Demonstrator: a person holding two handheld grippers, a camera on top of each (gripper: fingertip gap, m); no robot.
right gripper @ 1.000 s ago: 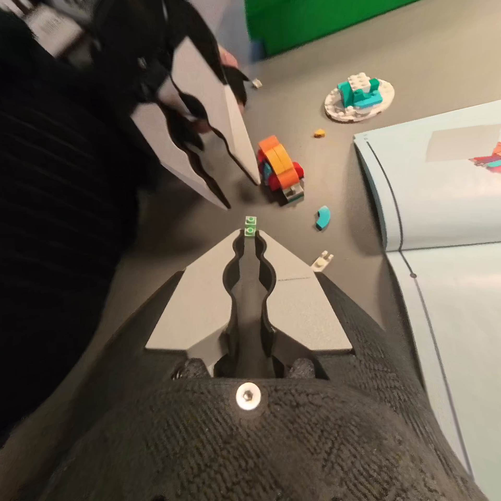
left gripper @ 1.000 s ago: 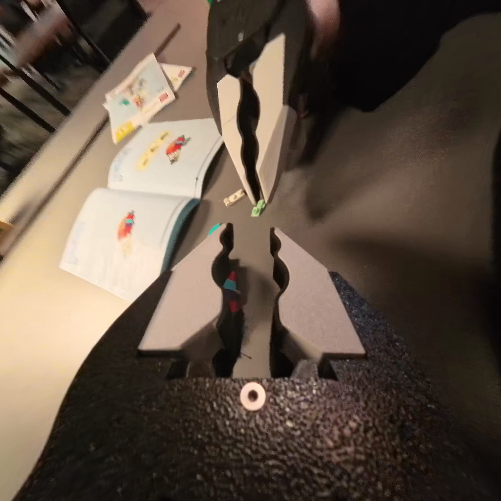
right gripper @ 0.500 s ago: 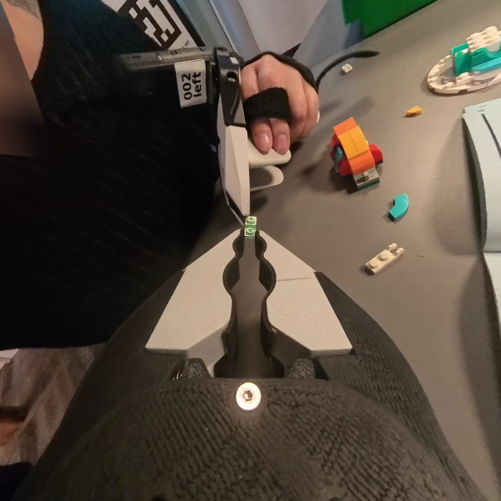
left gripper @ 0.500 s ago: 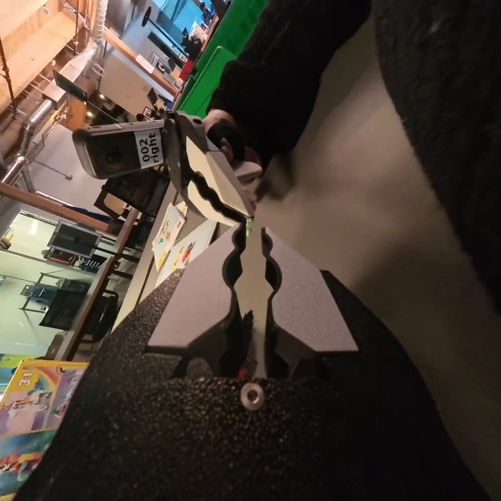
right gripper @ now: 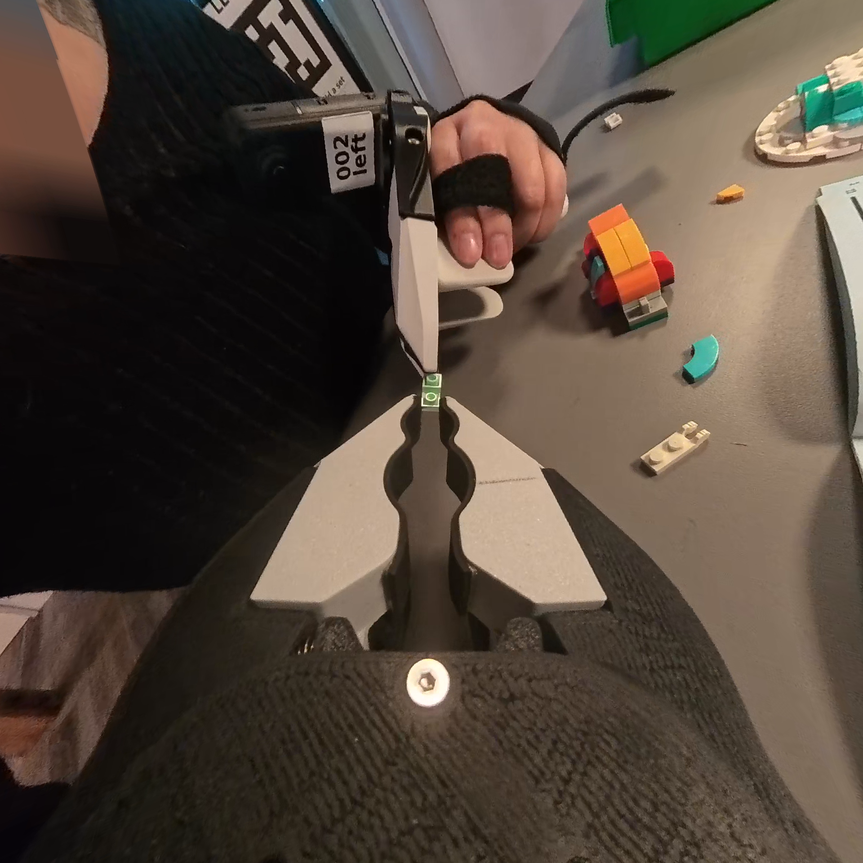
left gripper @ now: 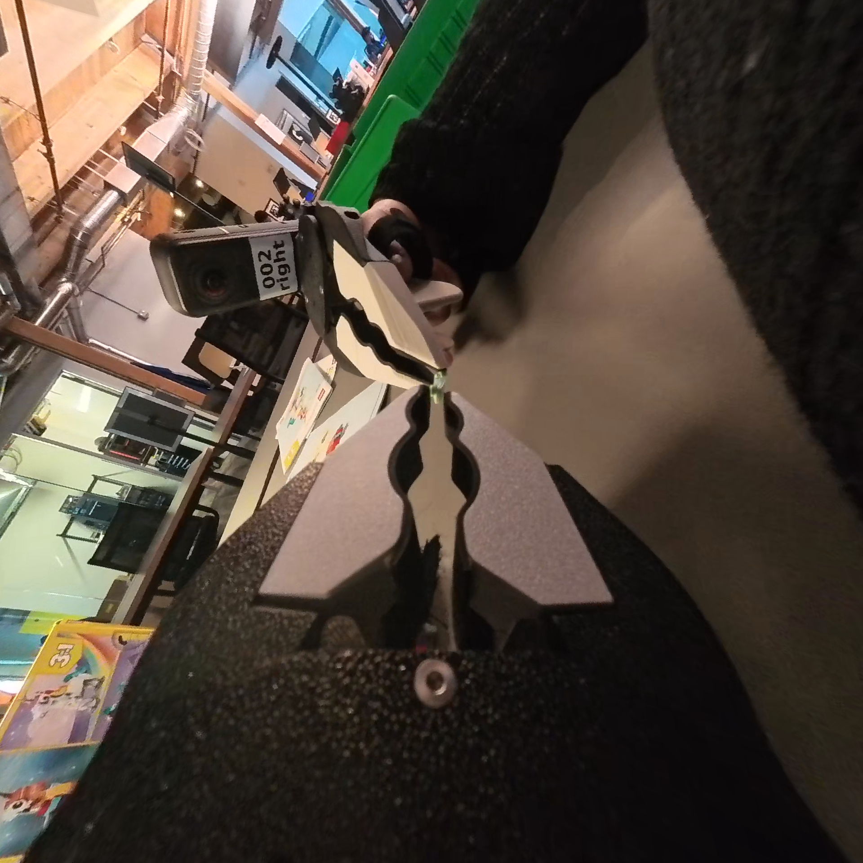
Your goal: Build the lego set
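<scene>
A small green two-stud plate [right gripper: 430, 393] is pinched at its near end by my right gripper [right gripper: 430, 402], held above the grey table [right gripper: 560, 397]. My left gripper [left gripper: 432, 398] meets it tip to tip. Seen edge-on in the right wrist view [right gripper: 422, 359], it has its fingertips over the plate's far stud. In the left wrist view the plate [left gripper: 437, 385] sits at the narrow gap between my left fingers, below the right gripper [left gripper: 436, 369]. I cannot tell whether the left fingers press it. An orange and red partly built model [right gripper: 626, 275] lies on the table.
Loose on the table are a teal curved piece [right gripper: 700, 357], a pale hinge plate [right gripper: 672, 450], a small orange piece [right gripper: 730, 193], and a white round base with teal bricks [right gripper: 822, 121]. An open booklet [right gripper: 840, 280] lies right. A green bin [right gripper: 677, 32] stands behind. A person's dark sleeve fills the left. My two grippers' fingertips are within a few centimetres of each other. The teal curved piece [right gripper: 700, 357] is about 10 cm from both grippers' fingertips.
Both grippers rose from the table and came tip to tip. The left gripper swung level, its fingers narrowed, and it moved onto the plate's far end. The right kept hold of the plate.
</scene>
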